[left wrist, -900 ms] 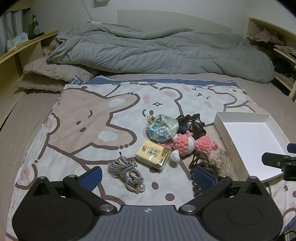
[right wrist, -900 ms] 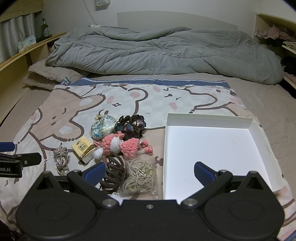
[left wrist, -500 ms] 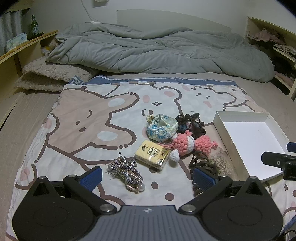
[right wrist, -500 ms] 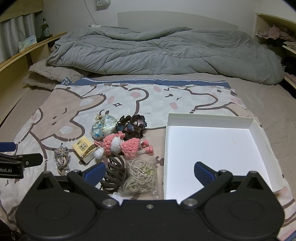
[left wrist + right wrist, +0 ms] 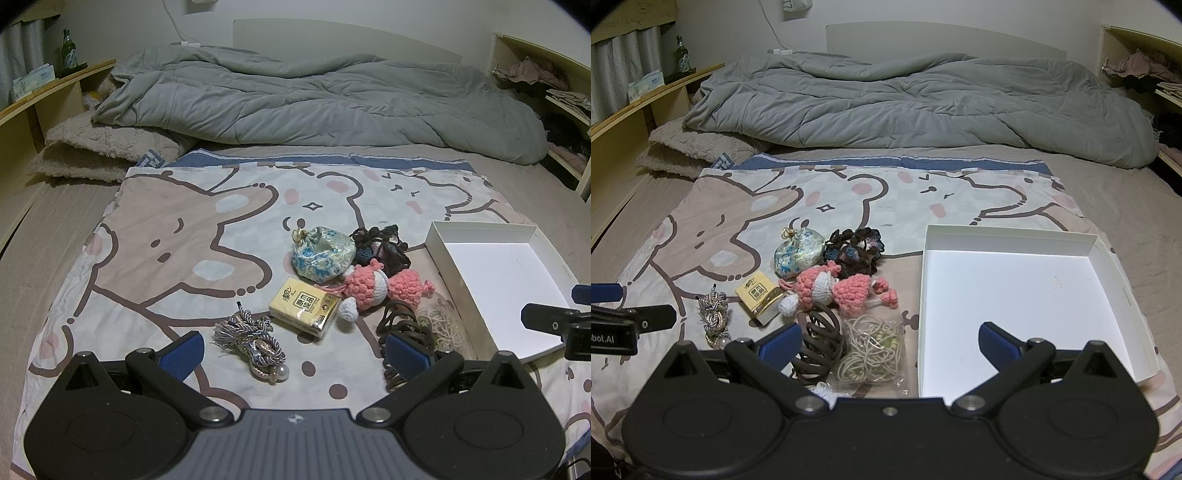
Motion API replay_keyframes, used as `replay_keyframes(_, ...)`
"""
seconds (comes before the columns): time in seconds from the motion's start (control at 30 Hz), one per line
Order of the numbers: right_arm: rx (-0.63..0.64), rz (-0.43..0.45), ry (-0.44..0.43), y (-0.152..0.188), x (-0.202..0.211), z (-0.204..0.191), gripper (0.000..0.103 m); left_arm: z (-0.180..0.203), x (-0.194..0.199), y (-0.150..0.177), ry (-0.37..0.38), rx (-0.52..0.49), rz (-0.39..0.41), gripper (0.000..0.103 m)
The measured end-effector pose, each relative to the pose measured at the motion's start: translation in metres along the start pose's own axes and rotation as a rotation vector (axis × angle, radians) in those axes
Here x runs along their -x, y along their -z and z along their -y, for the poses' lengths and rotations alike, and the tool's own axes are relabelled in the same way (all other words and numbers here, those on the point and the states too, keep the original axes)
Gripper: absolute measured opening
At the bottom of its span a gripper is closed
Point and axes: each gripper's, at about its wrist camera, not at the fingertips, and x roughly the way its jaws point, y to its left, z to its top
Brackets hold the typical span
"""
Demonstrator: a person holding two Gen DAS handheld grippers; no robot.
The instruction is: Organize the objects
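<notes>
Both grippers spread wide, empty, above near edge of bed. Left gripper (image 5: 293, 347) nearest braided cord bundle (image 5: 251, 341), lying straight ahead between fingers, long axis diagonal. Right gripper (image 5: 886, 341) faces hair claw (image 5: 818, 345) and bagged bands (image 5: 871, 347); white box (image 5: 1015, 236) empty, ahead-right.

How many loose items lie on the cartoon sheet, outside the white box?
7, in one cluster left of the empty white box: floral pouch, dark crochet piece, pink crochet doll, tissue pack, tassel cord, brown hair clip, bagged bands. More may be hidden.
</notes>
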Motion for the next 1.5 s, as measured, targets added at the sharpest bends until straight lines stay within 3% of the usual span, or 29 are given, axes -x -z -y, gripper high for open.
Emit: replay_keyframes(1.5, 0.006, 0.0, -0.005, 0.0012, 0.0003, -0.003, 0.103, -0.0008, -0.0003, 0.001, -0.026, 0.033, 0.0, 0.103)
